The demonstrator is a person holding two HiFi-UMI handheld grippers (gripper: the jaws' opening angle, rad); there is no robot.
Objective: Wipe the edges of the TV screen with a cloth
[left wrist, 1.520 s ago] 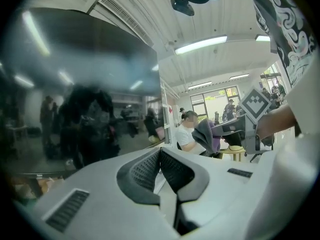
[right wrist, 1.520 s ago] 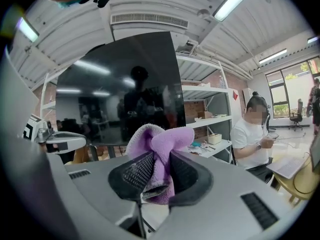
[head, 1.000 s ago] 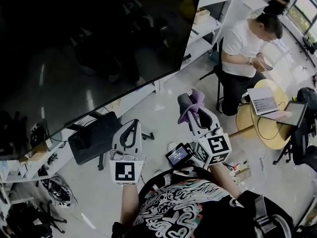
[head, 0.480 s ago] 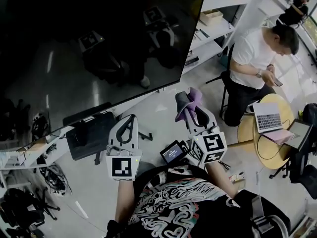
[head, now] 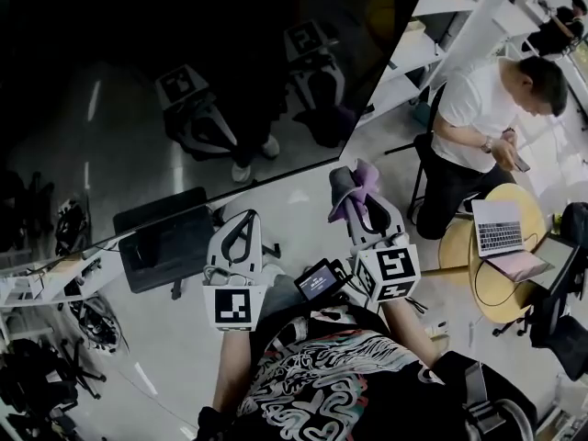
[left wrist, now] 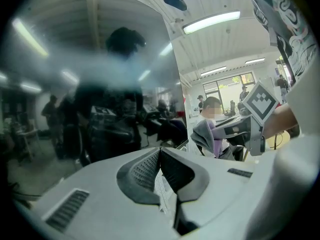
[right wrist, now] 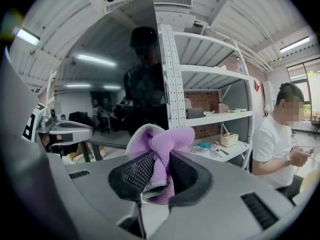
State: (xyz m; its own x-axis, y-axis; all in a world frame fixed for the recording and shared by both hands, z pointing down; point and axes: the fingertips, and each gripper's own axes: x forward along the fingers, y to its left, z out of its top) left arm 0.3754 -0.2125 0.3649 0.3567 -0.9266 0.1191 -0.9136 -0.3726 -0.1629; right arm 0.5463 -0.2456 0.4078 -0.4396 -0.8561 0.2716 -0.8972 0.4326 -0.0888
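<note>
**Head view.** The right hand-held gripper [head: 356,198] is clenched on the purple cloth [head: 355,180]. The TV screen [head: 184,81] lies directly ahead of it. The screen's lower right corner is the nearest part, and its bottom edge runs away to my left. The left hand-held gripper [head: 241,226] sits further from that corner.

**Left gripper view.** Jaws are pressed together with nothing between them. The cloth [left wrist: 209,136] shows to the right.

**Right gripper view.** The cloth [right wrist: 157,151] bunches between the jaws. The screen's side edge stands upright just beyond, beside a shelving rack [right wrist: 210,74]. I judge the right side leads.
</note>
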